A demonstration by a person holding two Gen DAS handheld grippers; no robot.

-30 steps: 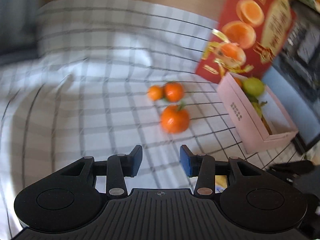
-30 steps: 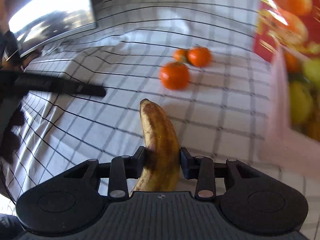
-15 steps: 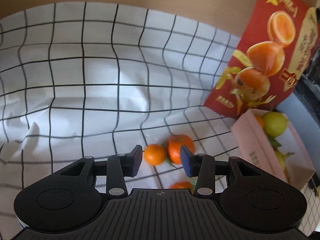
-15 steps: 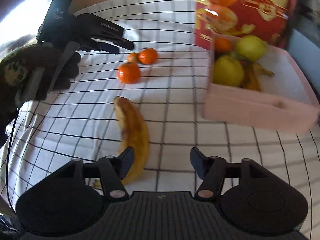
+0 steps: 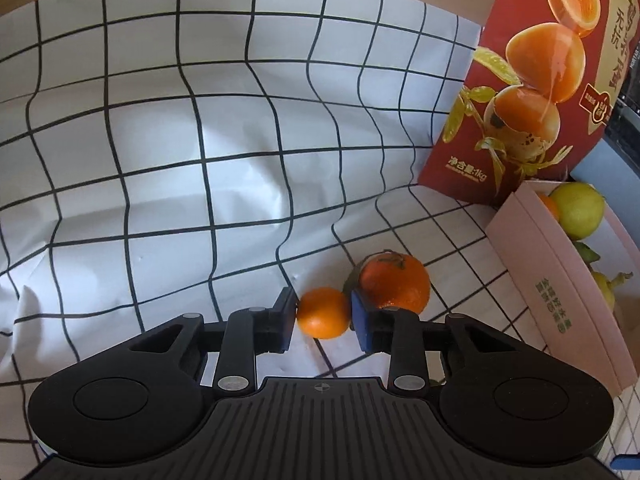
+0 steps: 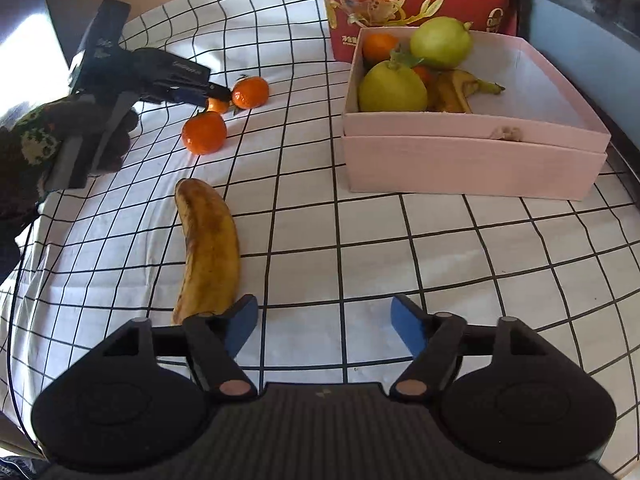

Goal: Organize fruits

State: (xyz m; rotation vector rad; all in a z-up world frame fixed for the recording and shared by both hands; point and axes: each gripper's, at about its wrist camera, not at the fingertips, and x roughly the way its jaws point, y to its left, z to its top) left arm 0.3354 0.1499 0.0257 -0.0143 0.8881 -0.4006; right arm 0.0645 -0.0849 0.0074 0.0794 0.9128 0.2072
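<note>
My left gripper (image 5: 323, 316) has its blue pads on both sides of a small mandarin (image 5: 324, 313) that rests on the checked cloth. A bigger mandarin (image 5: 394, 282) lies just behind it. In the right wrist view the left gripper (image 6: 216, 94) is at the small mandarin (image 6: 218, 106), between two others (image 6: 250, 92) (image 6: 204, 133). My right gripper (image 6: 323, 322) is open and empty. A spotted banana (image 6: 209, 248) lies on the cloth just left of its left finger. The pink box (image 6: 472, 160) holds two green fruits, a mandarin and a banana.
A red fruit carton (image 5: 536, 76) stands upright behind the pink box (image 5: 560, 280). The checked cloth (image 5: 200, 140) is wrinkled at the left. A dark screen (image 6: 584, 8) stands at the far right behind the box.
My right gripper has opened, let the banana down on the cloth and drawn back. My left gripper has moved forward and down onto the small mandarin, its jaws narrowing around it.
</note>
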